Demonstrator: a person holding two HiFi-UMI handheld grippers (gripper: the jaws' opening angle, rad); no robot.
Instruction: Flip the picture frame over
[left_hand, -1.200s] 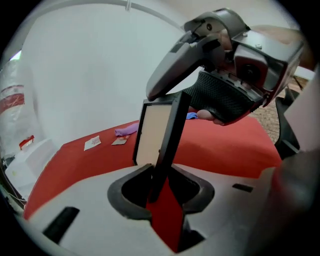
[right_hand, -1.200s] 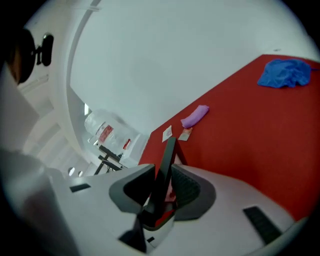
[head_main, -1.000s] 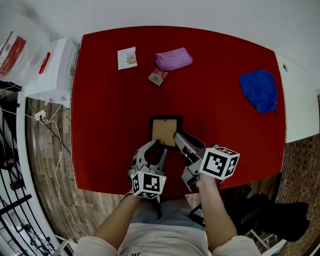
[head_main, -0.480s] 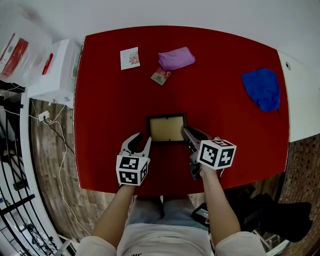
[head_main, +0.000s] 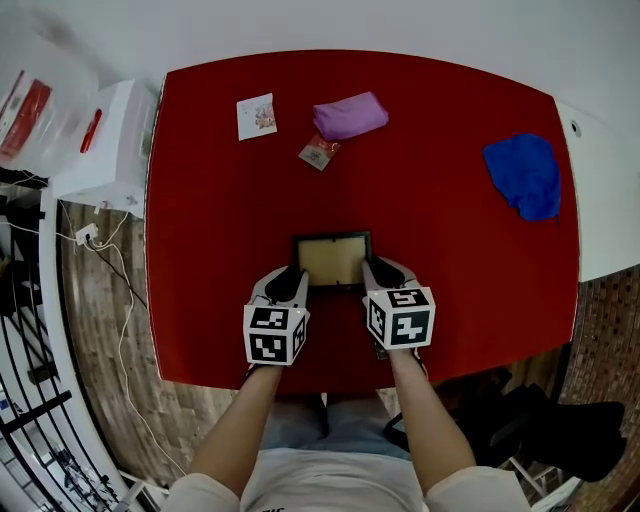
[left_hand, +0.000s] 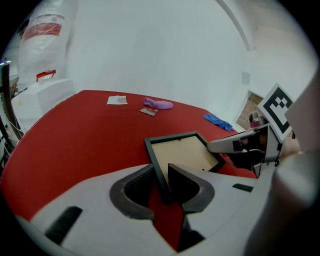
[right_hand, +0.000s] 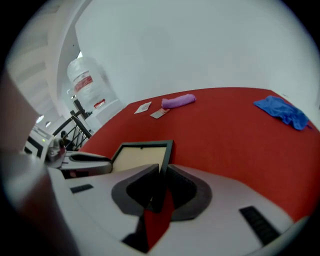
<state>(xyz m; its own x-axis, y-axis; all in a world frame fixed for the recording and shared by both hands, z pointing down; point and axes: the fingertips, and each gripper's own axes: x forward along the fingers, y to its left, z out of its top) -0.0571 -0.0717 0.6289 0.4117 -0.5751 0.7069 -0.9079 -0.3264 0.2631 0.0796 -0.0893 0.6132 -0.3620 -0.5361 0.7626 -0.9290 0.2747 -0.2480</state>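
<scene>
Left gripper (left_hand: 160, 171): jaws have just been closing and sit astride the left rail of the picture frame (head_main: 333, 258). A sliver of red shows between the outer pad and the rail, so it is not clamped.

Right gripper (right_hand: 161, 174): jaws have just been closing, with the pads pressed on the frame's right rail. It is gripping the frame.

The frame lies on the red desk (head_main: 220, 200) near its front edge, between the two grippers. Its border is black and its tan panel faces up.

Far side of the desk: white card (head_main: 256, 115), purple cloth (head_main: 348, 116), and a small packet (head_main: 317, 152) just beside the cloth. The blue cloth (head_main: 522, 175) is toward the right edge, well apart from the frame.
</scene>
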